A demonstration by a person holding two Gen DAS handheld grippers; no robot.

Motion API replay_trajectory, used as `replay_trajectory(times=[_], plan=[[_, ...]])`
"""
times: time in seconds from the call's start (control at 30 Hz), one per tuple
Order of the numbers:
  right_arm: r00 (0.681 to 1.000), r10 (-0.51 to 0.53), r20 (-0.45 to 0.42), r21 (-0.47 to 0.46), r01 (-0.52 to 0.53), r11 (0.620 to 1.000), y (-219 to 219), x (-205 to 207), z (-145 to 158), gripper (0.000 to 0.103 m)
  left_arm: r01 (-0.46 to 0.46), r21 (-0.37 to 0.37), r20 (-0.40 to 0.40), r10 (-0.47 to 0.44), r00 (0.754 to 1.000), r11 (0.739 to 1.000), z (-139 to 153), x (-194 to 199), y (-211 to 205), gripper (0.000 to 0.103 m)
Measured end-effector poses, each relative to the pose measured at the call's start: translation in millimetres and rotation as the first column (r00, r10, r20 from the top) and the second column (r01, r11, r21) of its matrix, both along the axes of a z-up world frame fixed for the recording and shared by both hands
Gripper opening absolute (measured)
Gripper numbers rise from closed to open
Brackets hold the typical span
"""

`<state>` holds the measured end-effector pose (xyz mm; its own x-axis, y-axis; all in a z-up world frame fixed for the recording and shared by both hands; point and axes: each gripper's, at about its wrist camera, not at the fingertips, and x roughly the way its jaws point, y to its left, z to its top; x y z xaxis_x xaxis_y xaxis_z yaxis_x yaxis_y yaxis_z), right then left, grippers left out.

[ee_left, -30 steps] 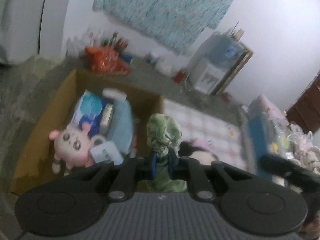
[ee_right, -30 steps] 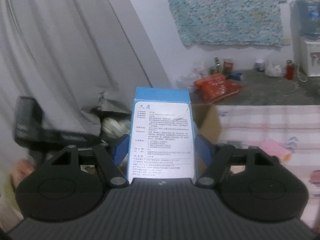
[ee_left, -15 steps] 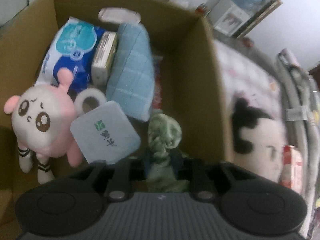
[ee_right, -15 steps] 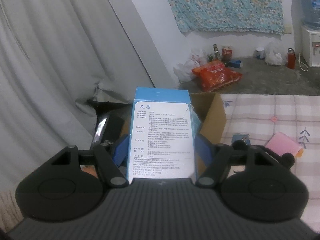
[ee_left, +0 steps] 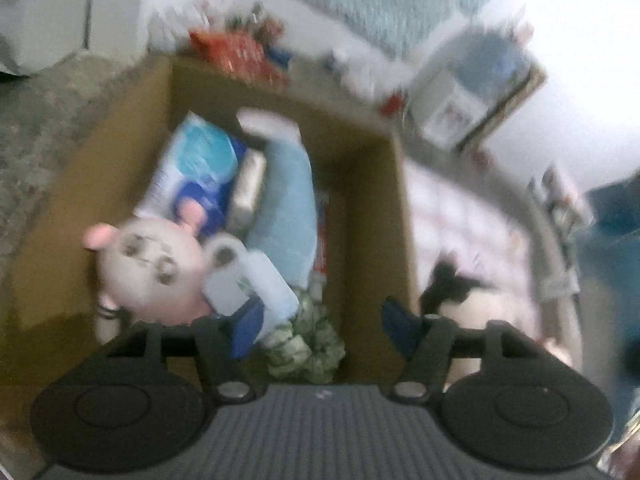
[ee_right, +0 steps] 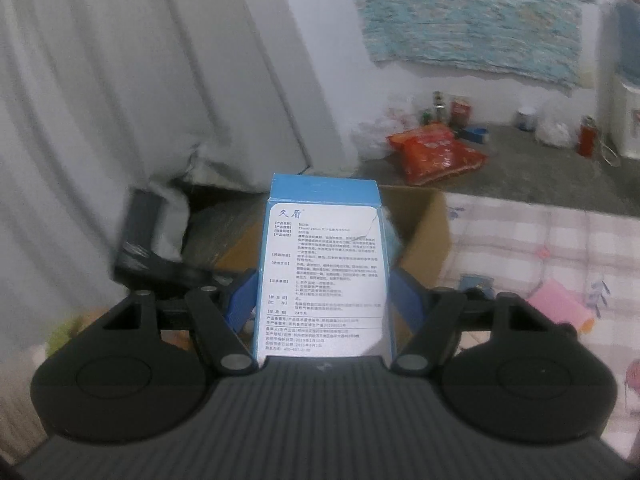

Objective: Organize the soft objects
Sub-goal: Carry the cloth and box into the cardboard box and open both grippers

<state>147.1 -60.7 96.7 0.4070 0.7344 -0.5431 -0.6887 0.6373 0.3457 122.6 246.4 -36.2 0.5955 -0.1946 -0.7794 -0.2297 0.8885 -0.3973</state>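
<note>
Hanging over the cardboard box point(ee_left: 120, 184), the left gripper point(ee_left: 320, 320) has just been opened, its green cloth point(ee_left: 308, 344) dropped at lower centre beside the pink plush point(ee_left: 148, 264), while the blue carton point(ee_right: 324, 272), clamped by the right gripper point(ee_right: 322, 300), is judged due next.

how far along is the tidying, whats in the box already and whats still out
Done: the cardboard box already holds the pink plush, a blue cushion and tissue packs. The left gripper has just opened, and the green cloth lies free inside the box. In hand: the right gripper grips a blue carton. Left: a black-and-white plush on the bed.
</note>
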Motion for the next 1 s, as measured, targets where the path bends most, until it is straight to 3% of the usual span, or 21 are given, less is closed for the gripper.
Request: replay_trajectory(times=[0.1,0.17,0.27,0.4,0.57,0.8,0.9,1.0], plan=[[0.990,0.139,0.020,-0.060,-0.138,0.989,31,-4,4,0.071,-0.077,-0.002,0.100,0.077,0.992,0.997,33,-38,21,0.080],[0.969,0.248,0.019,-0.123,-0.244,0.962,60,-5,-1,0.071,-0.142,0.030,0.160,0.136,0.978,0.989,51,-60,36,0.082],[0.909,0.417,-0.022,-0.225,-0.411,0.883,113,-4,-18,0.071,-0.230,0.065,0.234,0.210,0.949,0.971,72,-89,53,0.083],[0.824,0.553,-0.123,-0.319,-0.560,0.764,176,0,-50,0.071,-0.284,0.068,0.276,0.255,0.927,0.956,84,-110,72,0.084],[0.743,0.635,-0.210,-0.378,-0.661,0.648,240,-1,-96,0.071,-0.325,0.043,0.286,0.300,0.910,0.945,83,-121,89,0.084],[0.659,0.695,-0.289,-0.401,-0.742,0.537,286,-12,-141,0.072,-0.338,0.044,0.268,0.315,0.910,0.940,70,-118,100,0.084],[0.644,0.692,-0.326,-0.409,-0.756,0.511,295,-11,-157,0.072,-0.335,0.046,0.256,0.313,0.915,0.941,65,-115,101,0.084],[0.649,0.659,-0.381,-0.349,-0.761,0.547,297,0,-163,0.073,-0.328,0.041,0.254,0.308,0.917,0.944,62,-116,101,0.084]])
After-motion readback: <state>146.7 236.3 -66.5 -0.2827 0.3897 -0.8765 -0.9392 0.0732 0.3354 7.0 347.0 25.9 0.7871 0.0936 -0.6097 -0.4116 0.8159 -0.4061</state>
